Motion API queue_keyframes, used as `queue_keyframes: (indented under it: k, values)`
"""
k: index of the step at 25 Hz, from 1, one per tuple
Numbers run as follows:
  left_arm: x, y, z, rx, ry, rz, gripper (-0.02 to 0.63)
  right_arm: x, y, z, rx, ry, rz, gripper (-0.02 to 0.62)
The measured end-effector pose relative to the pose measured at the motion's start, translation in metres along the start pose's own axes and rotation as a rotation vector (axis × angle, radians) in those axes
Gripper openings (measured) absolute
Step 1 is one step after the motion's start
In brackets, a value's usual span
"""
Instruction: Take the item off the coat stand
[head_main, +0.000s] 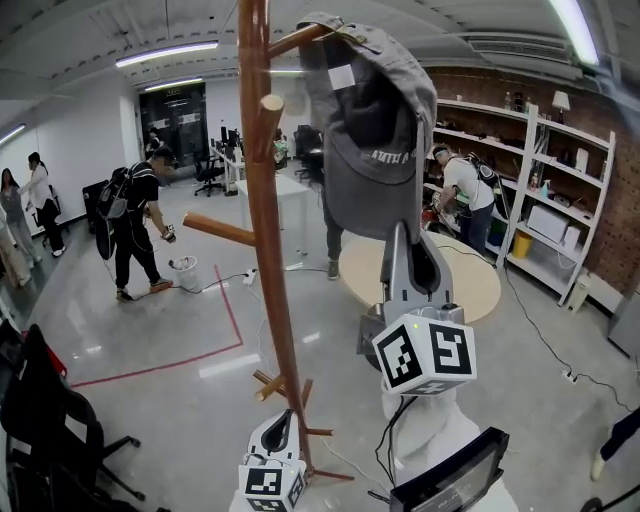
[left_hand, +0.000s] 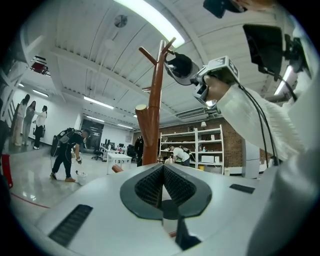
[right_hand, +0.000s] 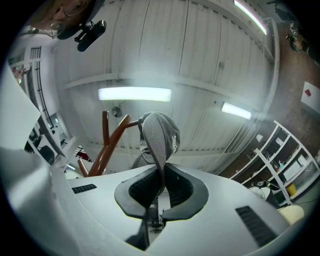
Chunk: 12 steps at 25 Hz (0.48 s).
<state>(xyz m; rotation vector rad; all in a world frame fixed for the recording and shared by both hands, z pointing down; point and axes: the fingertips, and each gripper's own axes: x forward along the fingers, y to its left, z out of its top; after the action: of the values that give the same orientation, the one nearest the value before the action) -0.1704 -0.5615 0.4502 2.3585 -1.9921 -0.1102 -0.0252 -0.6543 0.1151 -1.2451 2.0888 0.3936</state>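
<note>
- Left gripper (head_main: 288, 420) (left_hand: 162, 175): held low. Its fingers (left_hand: 150, 186) are pressed together with nothing between them.
- Stand (head_main: 268, 230) (left_hand: 155, 115) (right_hand: 107, 150): brown wood, upright. Its foot is just beside the left fingers and its pole rises straight ahead of them. The pole passes to the left of the right fingers.
- Right gripper (head_main: 400, 238) (right_hand: 160, 172): raised, fingers pointing up. The pads (right_hand: 142, 187) are clamped on the brim (right_hand: 157, 160), which sits edge-on between them.
- Cap (head_main: 365, 120) (left_hand: 180, 65) (right_hand: 160, 135): grey, directly above the right fingers. Its crown is hung on the stand's top peg (head_main: 300, 38), and the brim hangs down into the grip.
- Round table (head_main: 480, 285): on the floor beyond the right fingers, pale top.
- Shelves (head_main: 540, 190): further off, to the right of the right fingers, against a brick wall. A person (head_main: 465, 195) bends in front of them.
- Far to the left of both sets of fingers, a person in black (head_main: 135, 225) stoops over a white bucket (head_main: 186, 272).
</note>
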Motion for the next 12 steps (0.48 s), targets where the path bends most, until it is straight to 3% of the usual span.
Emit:
queue_keyframes:
  k: [6,12]
  values:
    - [0.011,-0.031,0.000,0.005,0.004,-0.062,0.000,-0.020,-0.019,-0.002,-0.009,0.014,-0.007,0.023]
    - [0.014,-0.051,-0.004,0.002,0.007,-0.098,0.000,-0.008,-0.027,0.030,-0.004,-0.056,-0.004,0.023]
